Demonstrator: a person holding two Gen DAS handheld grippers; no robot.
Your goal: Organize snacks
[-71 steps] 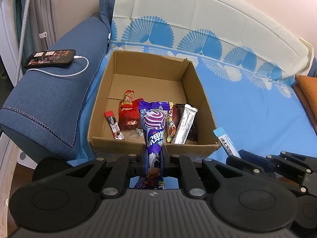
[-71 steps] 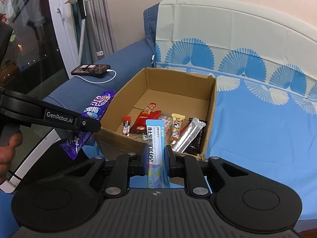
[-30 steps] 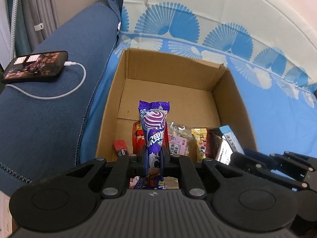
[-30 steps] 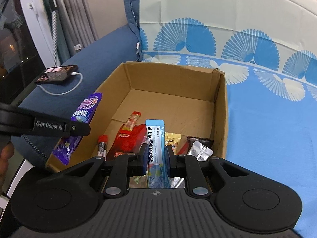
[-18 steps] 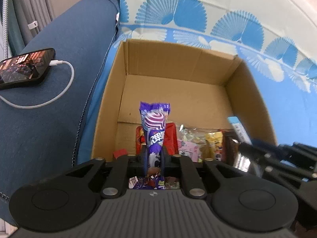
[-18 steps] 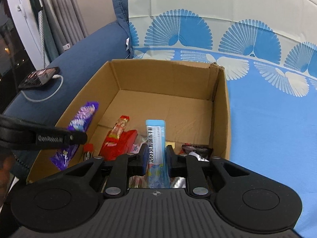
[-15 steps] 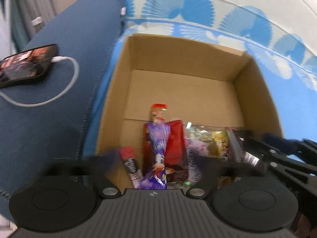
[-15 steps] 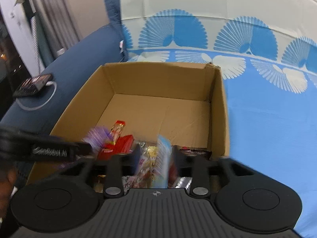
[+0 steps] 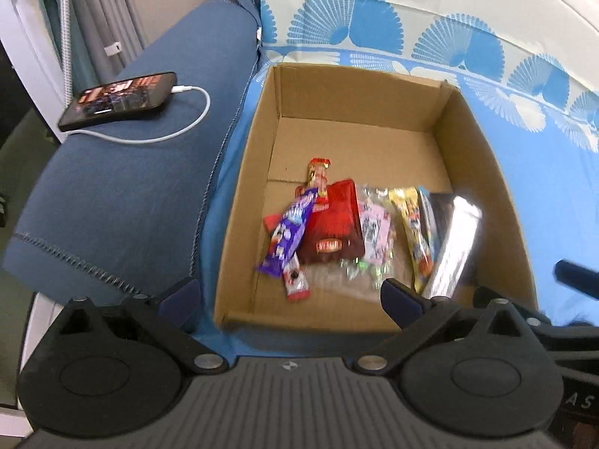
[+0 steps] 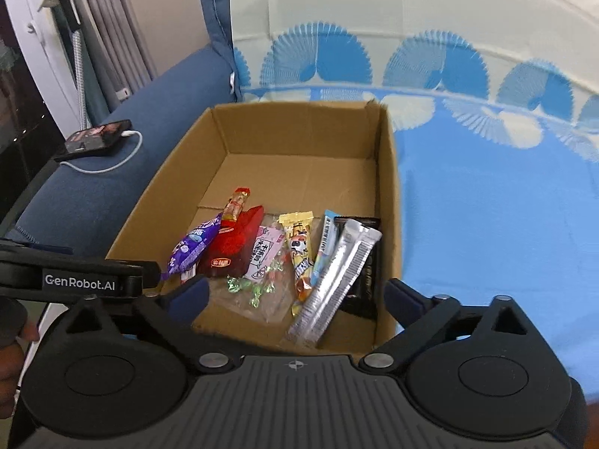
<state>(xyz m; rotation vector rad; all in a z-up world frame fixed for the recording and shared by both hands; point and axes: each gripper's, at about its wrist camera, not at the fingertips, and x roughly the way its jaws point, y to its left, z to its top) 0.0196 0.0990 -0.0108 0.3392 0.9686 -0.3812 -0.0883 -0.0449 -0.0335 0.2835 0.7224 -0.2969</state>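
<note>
An open cardboard box point(image 9: 245, 202) sits on the blue sofa sheet. The purple snack pack point(image 9: 290, 234) lies loose at the box's left, on the red pouch point(image 9: 333, 224). The light-blue stick point(image 10: 325, 247) lies between the yellow bar point(image 10: 299, 250) and the silver stick point(image 10: 337, 280). My left gripper point(image 9: 288, 295) stands open over the box's near edge, holding nothing. My right gripper point(image 10: 295, 293) has its jaws opening wide, with nothing pressed between them. The left gripper's finger point(image 10: 93, 278) shows at the left of the right wrist view.
A phone point(image 9: 119, 99) on a white charging cable lies on the blue armrest point(image 9: 112, 202) left of the box. The fan-patterned sheet point(image 10: 486, 205) spreads to the right. The box's far half point(image 9: 355, 149) is bare cardboard. A hand shows at the left edge point(image 10: 11, 340).
Both grippers opened and let go: the purple pack and the light-blue stick dropped into the box among the other snacks. Both grippers have pulled back toward the box's near edge.
</note>
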